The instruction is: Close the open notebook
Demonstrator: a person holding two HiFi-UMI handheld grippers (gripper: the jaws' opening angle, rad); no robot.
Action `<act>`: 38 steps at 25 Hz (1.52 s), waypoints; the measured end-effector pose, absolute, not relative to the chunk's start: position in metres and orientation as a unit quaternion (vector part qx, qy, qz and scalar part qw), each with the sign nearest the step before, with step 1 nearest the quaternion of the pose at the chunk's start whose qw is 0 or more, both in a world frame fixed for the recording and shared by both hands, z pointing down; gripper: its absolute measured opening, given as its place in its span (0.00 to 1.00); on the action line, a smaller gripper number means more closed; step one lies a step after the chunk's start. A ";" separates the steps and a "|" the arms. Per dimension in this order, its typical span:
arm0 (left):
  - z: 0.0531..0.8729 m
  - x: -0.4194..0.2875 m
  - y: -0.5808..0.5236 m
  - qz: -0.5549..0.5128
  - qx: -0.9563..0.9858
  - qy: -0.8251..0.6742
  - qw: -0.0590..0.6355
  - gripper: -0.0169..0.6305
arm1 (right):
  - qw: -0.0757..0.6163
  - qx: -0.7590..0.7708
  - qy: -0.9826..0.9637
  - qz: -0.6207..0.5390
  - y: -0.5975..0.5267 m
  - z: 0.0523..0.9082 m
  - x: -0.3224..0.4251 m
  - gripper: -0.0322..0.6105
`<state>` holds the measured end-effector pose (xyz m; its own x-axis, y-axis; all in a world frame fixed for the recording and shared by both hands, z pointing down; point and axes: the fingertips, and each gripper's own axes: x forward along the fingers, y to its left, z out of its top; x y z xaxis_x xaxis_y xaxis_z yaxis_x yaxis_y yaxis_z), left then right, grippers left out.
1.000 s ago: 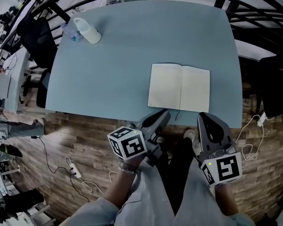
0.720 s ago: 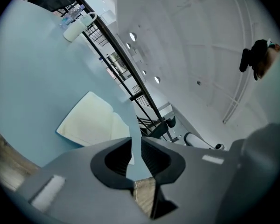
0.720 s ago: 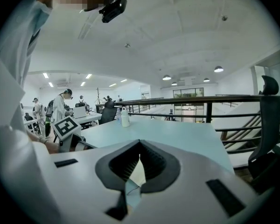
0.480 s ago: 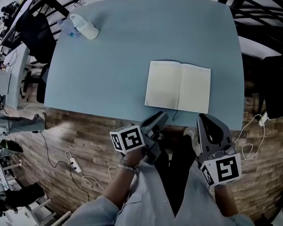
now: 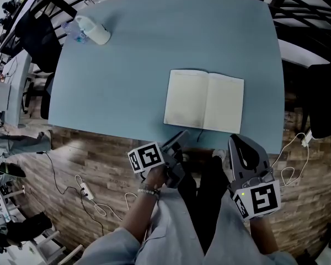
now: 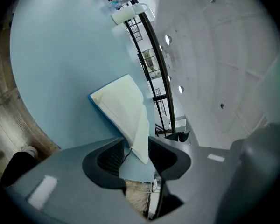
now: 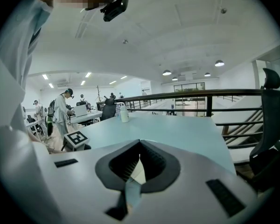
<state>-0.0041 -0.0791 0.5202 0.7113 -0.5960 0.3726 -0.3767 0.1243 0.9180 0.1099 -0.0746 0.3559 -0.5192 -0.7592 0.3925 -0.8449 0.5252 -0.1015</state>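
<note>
Head view: the open notebook lies flat, pages up, on the light-blue table, close to its near edge and right of the middle. The left gripper reaches the near table edge just short of the notebook's near left corner. The right gripper hangs below the edge near the notebook's near right corner, apart from it. A clear bottle lies on its side at the far left corner.

Left gripper view: the picture is rolled. The left gripper's jaws stand released and wide, having just been opening, with nothing pinched. The notebook lies just beyond them, and one page corner shows through the gap.

Right gripper view: the right gripper's jaws are clenched together and empty. A sliver of cream page shows behind them, with the table stretching beyond.
</note>
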 end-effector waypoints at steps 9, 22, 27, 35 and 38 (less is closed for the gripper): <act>0.543 -0.001 -0.087 -0.103 0.613 -0.393 0.677 0.26 | 0.156 0.466 -0.858 0.149 -0.074 0.364 0.122 0.05; 0.547 -0.001 -0.105 -0.157 0.583 -0.381 0.700 0.25 | 0.157 0.469 -0.855 0.156 -0.072 0.367 0.131 0.05; 0.550 -0.003 -0.101 -0.157 0.595 -0.379 0.691 0.12 | 0.160 0.468 -0.854 0.159 -0.071 0.370 0.132 0.05; 0.544 0.000 -0.103 -0.154 0.634 -0.386 0.652 0.06 | 0.170 0.461 -0.855 0.165 -0.070 0.383 0.129 0.05; 0.538 0.003 -0.103 -0.133 0.659 -0.385 0.632 0.05 | 0.176 0.460 -0.854 0.167 -0.067 0.390 0.129 0.05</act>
